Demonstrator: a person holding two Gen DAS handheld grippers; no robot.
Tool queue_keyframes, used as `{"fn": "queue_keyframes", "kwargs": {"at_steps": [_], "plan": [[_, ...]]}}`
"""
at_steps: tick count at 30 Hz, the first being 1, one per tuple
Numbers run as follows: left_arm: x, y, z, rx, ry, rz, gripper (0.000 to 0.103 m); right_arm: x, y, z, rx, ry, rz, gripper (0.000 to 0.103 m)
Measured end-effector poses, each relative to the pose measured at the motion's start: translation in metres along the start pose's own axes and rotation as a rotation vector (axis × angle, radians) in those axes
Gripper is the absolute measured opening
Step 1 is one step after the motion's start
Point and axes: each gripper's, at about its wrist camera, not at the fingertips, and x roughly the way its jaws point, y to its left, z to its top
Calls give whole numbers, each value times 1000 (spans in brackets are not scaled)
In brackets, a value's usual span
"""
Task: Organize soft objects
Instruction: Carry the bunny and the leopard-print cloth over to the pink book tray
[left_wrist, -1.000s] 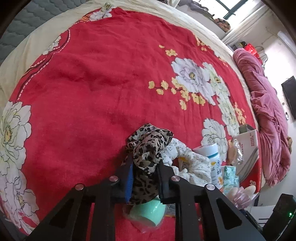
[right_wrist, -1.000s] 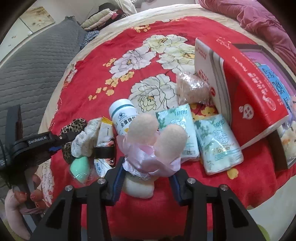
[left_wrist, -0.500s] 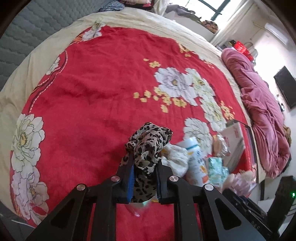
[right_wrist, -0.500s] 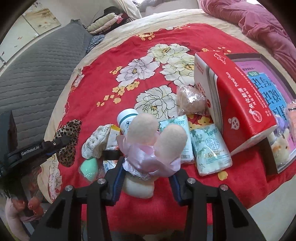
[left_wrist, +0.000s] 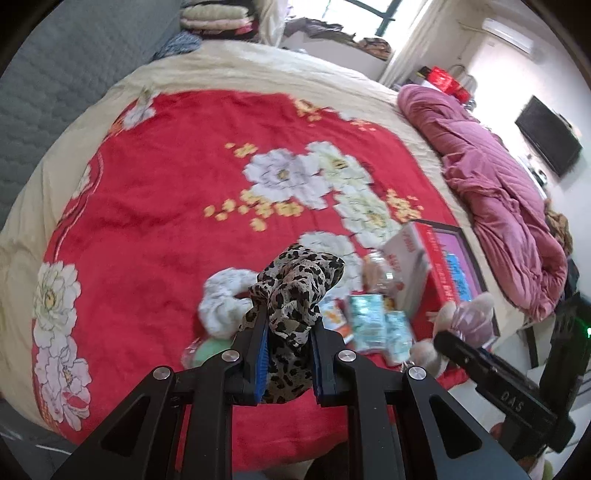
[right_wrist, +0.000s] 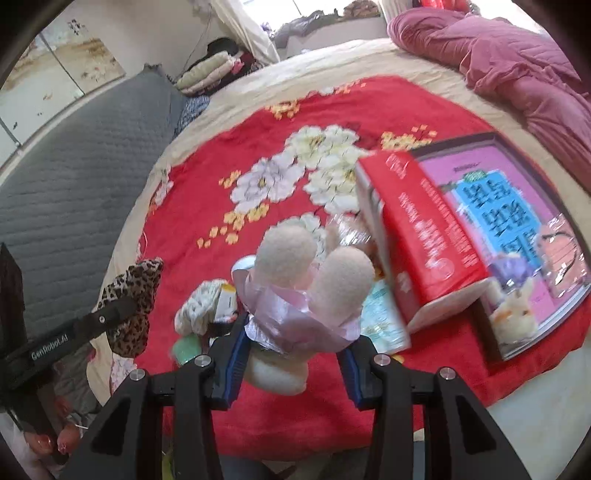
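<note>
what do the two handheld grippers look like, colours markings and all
Both are matte black with angular, cut-out frames, silver round bolts and blue pads lining the fingers. The left gripper carries white "GenRobot.AI" lettering on its side; the right gripper shows embossed letters in the left wrist view.

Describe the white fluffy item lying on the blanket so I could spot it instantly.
Start at the red floral blanket covering the bed. Near its front edge lies a clutter of small packets; the white fluffy scrunchie sits at that cluster's left end, just above a mint-green pouch. It is the only white, ring-shaped, furry piece there.
</note>
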Motion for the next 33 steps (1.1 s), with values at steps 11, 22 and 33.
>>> {"fn": "queue_keyframes", "kwargs": {"at_steps": [11, 22, 33], "plan": [[-20, -67, 4, 110, -22, -26, 19, -50, -28, 21, 33, -76, 7, 44], [-26, -117, -2, 187, -21, -60, 19, -100, -52, 35, 4, -149, -51, 44], [-23, -166, -7, 266, -13, -93, 19, -125, -86, 39, 47, -183, -87, 44]]}}
